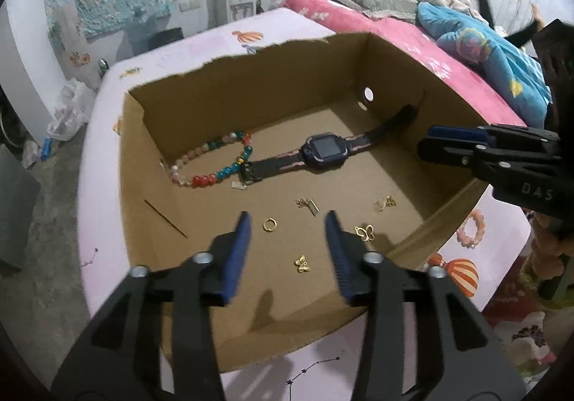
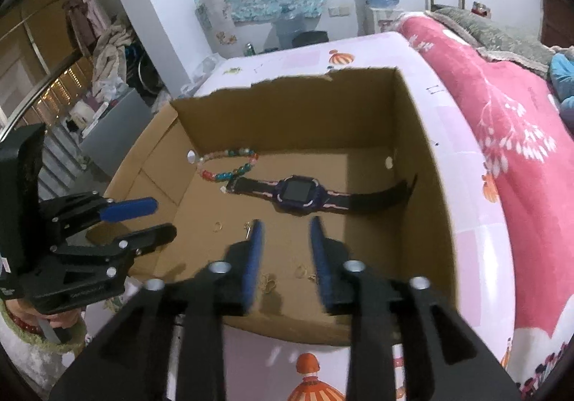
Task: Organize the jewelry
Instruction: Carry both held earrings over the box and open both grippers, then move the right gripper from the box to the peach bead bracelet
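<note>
An open brown cardboard box [image 1: 150, 135] with a torn back rim is being shown on a bed covered by a pale pink printed sheet [image 1: 107, 164], and every place below is given relative to that box.

Inside, against the far left wall, a bracelet of red, teal and pale round beads [image 1: 211, 164] is lying. Beside it, across the middle of the floor, a dark smartwatch with a pink-edged strap [image 1: 324, 151] is stretched out. Nearer the front, small gold pieces are scattered: a gold ring [image 1: 269, 224], a butterfly-outline charm [image 1: 365, 233] and a small butterfly charm [image 1: 302, 264]. Outside the box, off its right wall, a pink beaded bracelet [image 1: 470, 229] is resting on the sheet.

The sorting appears to be under way, with most pieces already in the box and nothing being carried. The next move would probably call for a reach to the bracelet outside, with fingers lowered around it.

The left gripper [image 1: 290, 243] is being held over the front of the box, its blue-padded fingers [image 1: 238, 250] moderately apart and empty. The right gripper [image 2: 287, 254] is being held likewise, its fingers narrower, holding nothing.
</note>
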The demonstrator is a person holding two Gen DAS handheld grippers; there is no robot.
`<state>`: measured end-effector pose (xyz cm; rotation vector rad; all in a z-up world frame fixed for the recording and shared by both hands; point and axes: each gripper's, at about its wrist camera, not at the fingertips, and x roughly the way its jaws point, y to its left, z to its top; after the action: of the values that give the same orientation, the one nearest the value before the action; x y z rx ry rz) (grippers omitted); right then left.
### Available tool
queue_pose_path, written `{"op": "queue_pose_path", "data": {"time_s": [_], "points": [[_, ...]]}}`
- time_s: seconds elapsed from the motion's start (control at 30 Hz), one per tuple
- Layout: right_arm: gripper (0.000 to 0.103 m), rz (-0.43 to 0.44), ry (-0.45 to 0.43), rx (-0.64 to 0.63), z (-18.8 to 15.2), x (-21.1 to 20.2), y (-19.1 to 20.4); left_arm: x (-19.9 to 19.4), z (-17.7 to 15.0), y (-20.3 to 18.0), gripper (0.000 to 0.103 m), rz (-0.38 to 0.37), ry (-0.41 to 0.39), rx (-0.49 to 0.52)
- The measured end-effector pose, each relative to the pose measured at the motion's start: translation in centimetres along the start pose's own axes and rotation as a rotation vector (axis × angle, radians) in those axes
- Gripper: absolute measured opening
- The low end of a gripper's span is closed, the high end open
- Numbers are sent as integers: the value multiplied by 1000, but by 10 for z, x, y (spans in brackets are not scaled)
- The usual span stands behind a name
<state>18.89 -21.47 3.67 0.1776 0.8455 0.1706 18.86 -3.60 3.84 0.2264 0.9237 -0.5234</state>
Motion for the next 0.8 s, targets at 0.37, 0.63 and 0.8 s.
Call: {"op": "queue_pose_path", "data": {"time_s": [0.37,0.63,0.8], "points": [[53,26,-135,20,-7,-54,-3,-44,-11,-5,75,40,-117,-24],[53,-81,-249,77,-24,-131,-50,-88,-37,-19,87,37,-218,-1],[53,-177,-162,137,-49,-129,-79,-90,-59,-29,90,14,-208,-2]]}}
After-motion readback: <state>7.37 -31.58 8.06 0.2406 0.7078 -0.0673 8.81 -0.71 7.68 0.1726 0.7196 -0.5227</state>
